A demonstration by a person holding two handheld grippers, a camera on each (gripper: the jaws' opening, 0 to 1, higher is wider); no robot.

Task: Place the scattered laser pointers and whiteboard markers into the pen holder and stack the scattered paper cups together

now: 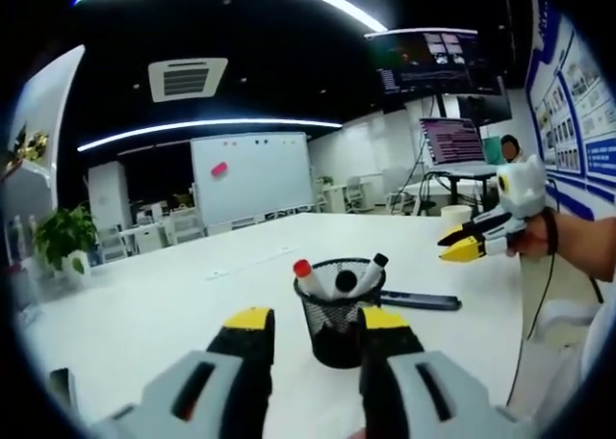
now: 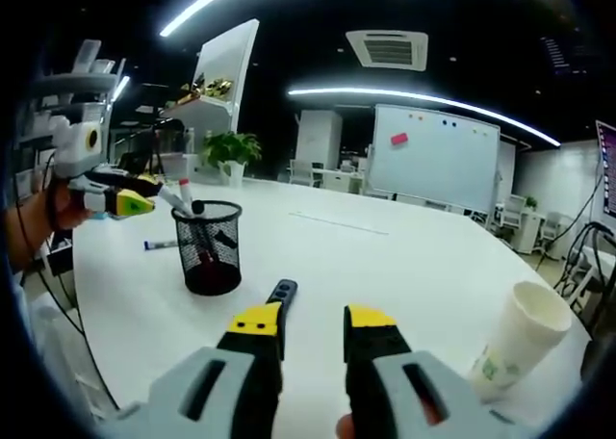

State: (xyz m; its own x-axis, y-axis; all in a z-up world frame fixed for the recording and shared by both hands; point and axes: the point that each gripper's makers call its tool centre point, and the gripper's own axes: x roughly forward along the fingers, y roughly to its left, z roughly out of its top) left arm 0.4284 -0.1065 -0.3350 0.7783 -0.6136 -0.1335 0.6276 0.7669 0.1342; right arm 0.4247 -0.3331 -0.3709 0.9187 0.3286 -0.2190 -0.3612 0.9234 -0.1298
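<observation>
A black mesh pen holder (image 1: 337, 325) stands on the white table (image 1: 192, 295) just beyond my left gripper (image 1: 316, 322), whose jaws are open and empty. Three markers (image 1: 304, 271) stand in the holder, one red-capped and two black-capped. A dark laser pointer (image 1: 420, 300) lies on the table right of the holder. In the right gripper view the same pointer (image 2: 282, 292) lies just ahead of my open right gripper (image 2: 313, 322), near its left jaw. The pen holder (image 2: 210, 248) is further left, and a paper cup (image 2: 518, 338) stands at the right. A blue marker (image 2: 159, 245) lies behind the holder.
The right gripper (image 1: 454, 245) comes in from the right, held by a hand. The left gripper (image 2: 144, 196) hovers by the holder's rim. A whiteboard (image 1: 250, 177), a potted plant (image 1: 63, 235) and a monitor on a stand (image 1: 452, 141) stand beyond the table.
</observation>
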